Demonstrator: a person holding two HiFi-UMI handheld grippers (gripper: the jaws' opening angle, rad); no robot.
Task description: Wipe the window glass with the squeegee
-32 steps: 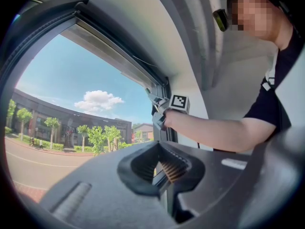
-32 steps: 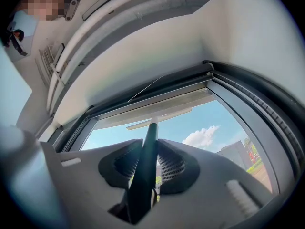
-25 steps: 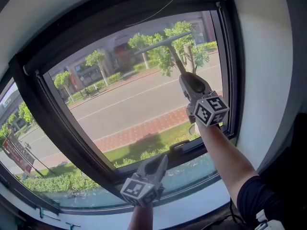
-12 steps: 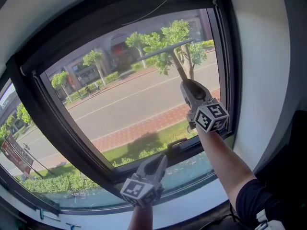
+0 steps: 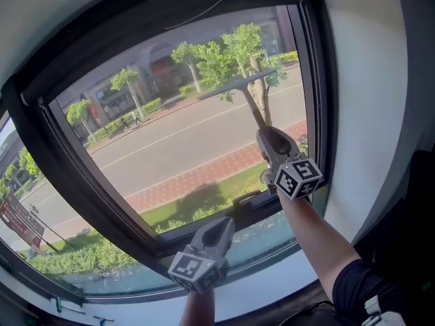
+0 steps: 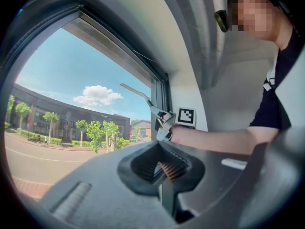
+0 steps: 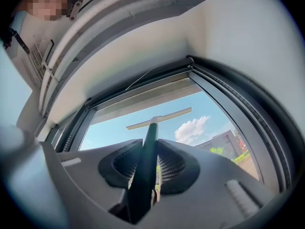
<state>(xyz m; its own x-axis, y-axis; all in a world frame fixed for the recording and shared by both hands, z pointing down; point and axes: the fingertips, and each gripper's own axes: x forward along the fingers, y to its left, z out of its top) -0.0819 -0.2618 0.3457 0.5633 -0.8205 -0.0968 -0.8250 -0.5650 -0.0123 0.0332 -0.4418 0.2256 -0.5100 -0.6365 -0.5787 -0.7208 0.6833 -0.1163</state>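
The right tool (image 5: 266, 136), pinching the squeegee (image 5: 239, 84) by its handle, has drawn it lower down the glass (image 5: 170, 151) over the last second, so a downward stroke seems under way. The left tool (image 5: 219, 228) hangs low by the sill, pressed together and empty.

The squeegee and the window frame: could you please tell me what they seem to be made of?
Squeegee: dark matte handle, likely plastic; thin pale blade bar, metal or plastic, unclear. Window frame: dark, smooth, straight profiles with a slight sheen, probably coated metal, possibly plastic.
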